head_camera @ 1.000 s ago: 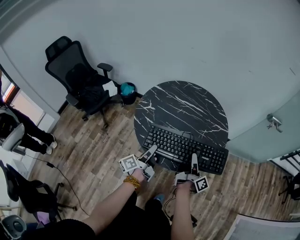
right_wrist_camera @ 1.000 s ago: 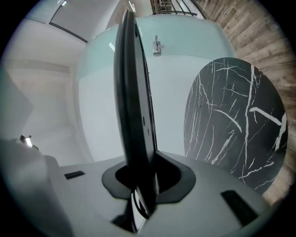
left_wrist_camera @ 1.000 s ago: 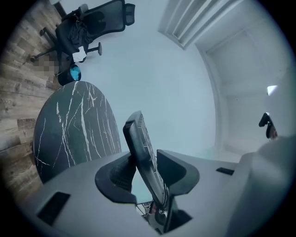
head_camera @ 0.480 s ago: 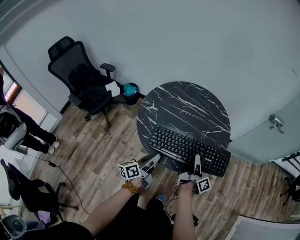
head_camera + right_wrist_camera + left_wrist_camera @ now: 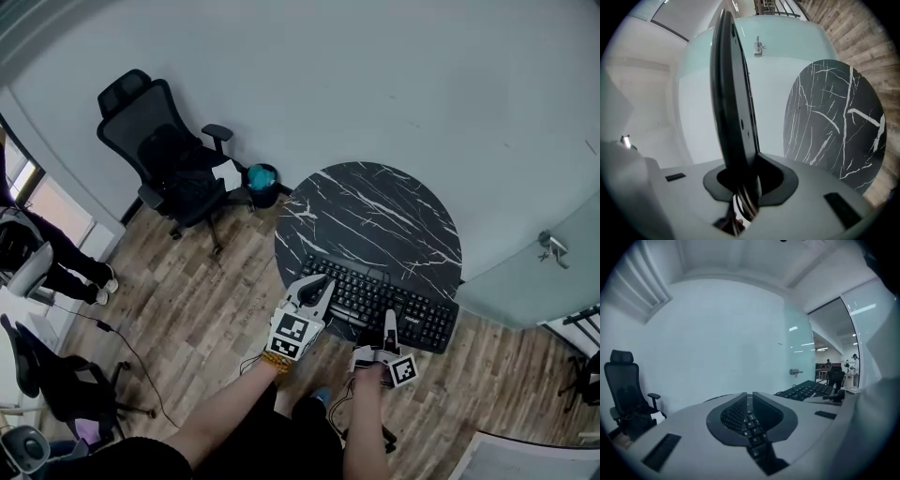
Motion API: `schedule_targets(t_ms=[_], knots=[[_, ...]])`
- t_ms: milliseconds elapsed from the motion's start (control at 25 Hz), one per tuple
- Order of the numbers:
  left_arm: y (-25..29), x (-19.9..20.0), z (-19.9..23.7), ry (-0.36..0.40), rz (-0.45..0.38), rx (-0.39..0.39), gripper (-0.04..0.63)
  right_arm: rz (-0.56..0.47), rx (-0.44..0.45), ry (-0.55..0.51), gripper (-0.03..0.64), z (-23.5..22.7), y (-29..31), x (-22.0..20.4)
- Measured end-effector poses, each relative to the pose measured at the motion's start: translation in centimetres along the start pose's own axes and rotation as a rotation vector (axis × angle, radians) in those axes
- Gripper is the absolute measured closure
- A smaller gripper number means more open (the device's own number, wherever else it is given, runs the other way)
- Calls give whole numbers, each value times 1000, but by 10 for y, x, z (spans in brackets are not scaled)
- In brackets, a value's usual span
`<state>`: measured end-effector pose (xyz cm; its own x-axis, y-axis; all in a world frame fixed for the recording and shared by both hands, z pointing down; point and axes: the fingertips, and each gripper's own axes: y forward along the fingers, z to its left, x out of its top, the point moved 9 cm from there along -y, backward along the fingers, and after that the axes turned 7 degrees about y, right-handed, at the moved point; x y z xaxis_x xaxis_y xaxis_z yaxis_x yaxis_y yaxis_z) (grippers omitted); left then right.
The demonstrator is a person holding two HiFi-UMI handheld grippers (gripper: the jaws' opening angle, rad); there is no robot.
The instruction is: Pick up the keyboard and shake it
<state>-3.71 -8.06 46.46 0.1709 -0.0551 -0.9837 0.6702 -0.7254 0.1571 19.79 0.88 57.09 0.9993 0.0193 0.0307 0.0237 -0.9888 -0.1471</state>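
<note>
A black keyboard [image 5: 384,300] is at the near edge of the round black marble table [image 5: 375,211]. My left gripper [image 5: 319,285] is at its left end; in the left gripper view a row of keys [image 5: 751,420] runs between the jaws, which are closing on it. My right gripper [image 5: 388,325] is shut on the keyboard's near long edge. In the right gripper view the keyboard [image 5: 733,103] stands edge-on between the jaws, and pale wall shows between its underside and the marble table [image 5: 834,117].
A black office chair [image 5: 164,155] and a teal bin [image 5: 260,178] stand left of the table on the wood floor. A glass door with a handle [image 5: 548,246] is at the right. A person [image 5: 47,258] and another chair [image 5: 47,384] are at the far left.
My left gripper has come up from the floor side onto the keyboard's left end, its marker cube now facing the camera. The right gripper has kept its hold on the near edge.
</note>
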Motion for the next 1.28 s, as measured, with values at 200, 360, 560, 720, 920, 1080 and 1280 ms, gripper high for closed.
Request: schedule_targets(t_ms=[200,360,560,720,920,1080,1280], knots=[[5,-4,-11,128,55,4,554,-4,-12,-19,537,2,-1,-1],[9,-8,-17,123,82,-16,557,2,-30,-68,537,3,-4,2],[12,-7,-22,144,83,-47,558,25,-51,-117,537,4,-4,6],[12,-3,-23,129,65,-41,558,35,-69,-187,537,10,-6,14],[11,2,-14,81,28,-25,558,78,-109,-365,537,34,2,36],[11,2,-9,56,19,-15,558,130,-165,-655,537,67,16,51],[8,6,-11,48,0,-17,558,224,-217,-1095,537,103,34,44]])
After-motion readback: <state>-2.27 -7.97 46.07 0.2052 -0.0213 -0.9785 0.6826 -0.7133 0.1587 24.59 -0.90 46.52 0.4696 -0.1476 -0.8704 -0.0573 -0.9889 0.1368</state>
